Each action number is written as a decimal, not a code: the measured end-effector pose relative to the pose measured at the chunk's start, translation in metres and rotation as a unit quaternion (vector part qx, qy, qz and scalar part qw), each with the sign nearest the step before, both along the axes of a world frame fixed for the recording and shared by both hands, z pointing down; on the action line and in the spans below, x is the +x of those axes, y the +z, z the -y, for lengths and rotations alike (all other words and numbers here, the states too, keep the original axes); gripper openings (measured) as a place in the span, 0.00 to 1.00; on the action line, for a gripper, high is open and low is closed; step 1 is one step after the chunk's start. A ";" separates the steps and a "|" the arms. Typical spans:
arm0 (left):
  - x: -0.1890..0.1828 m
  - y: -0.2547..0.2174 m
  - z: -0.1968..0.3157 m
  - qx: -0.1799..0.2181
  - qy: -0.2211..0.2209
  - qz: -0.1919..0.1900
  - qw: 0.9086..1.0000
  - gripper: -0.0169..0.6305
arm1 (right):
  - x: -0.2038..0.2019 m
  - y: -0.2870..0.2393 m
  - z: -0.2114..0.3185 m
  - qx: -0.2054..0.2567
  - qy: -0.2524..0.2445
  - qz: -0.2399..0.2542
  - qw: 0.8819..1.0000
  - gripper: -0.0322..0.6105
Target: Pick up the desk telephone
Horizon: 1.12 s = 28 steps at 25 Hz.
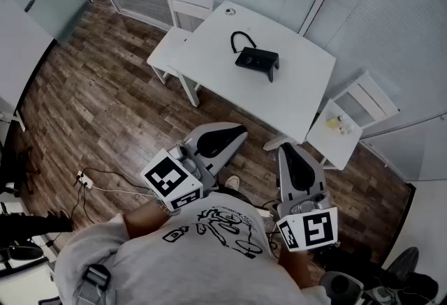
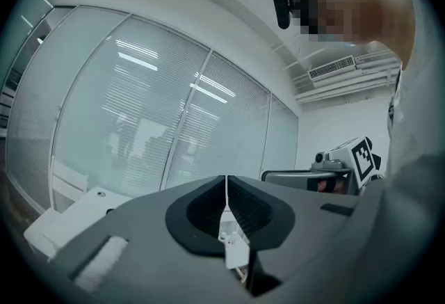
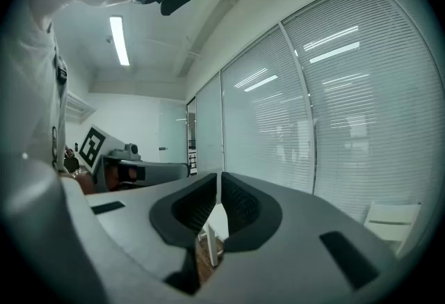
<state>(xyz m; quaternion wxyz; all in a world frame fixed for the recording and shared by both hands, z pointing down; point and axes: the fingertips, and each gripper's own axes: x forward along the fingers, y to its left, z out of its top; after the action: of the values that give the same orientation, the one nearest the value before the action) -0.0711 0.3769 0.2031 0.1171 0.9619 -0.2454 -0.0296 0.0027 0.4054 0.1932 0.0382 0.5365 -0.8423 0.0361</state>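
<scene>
A black desk telephone (image 1: pixel 257 60) with a curled black cord lies near the middle of the white table (image 1: pixel 300 94) in the head view. My left gripper (image 1: pixel 234 135) is held close to the person's body, well short of the table, jaws shut with nothing between them. My right gripper (image 1: pixel 295 157) hangs beside it, near the table's front corner, also shut and empty. In the left gripper view the jaws (image 2: pixel 225 188) meet in a thin line; the table's edge (image 2: pixel 76 209) shows low left. The right gripper (image 3: pixel 218 188) points toward the blinds.
A white chair (image 1: pixel 183 17) stands at the table's left end, and another white chair (image 1: pixel 360 108) at its right. A small white side table (image 1: pixel 334 143) holds small items. A power strip (image 1: pixel 84 179) with cables lies on the wood floor at left. Glass walls with blinds surround.
</scene>
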 end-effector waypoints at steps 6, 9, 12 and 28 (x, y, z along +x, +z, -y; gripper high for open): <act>0.012 0.002 0.009 -0.002 -0.018 0.003 1.000 0.05 | 0.021 0.001 0.005 0.009 0.027 -0.037 0.999 0.08; 0.020 0.008 0.016 -0.006 -0.034 0.013 0.999 0.05 | 0.036 0.003 0.005 0.012 0.041 -0.053 0.998 0.08; 0.029 0.012 0.019 -0.001 -0.045 0.021 0.999 0.05 | 0.053 0.008 0.008 0.006 0.043 -0.041 0.998 0.08; 0.027 0.037 0.095 -0.032 -0.058 0.027 0.997 0.05 | 0.058 0.023 0.085 -0.014 0.033 -0.029 0.999 0.08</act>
<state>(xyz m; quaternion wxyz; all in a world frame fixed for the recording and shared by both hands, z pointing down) -0.0442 0.2824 0.2399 0.1397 0.9420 -0.3050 -0.0026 0.0602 0.3204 0.2161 0.0691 0.5640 -0.8222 0.0338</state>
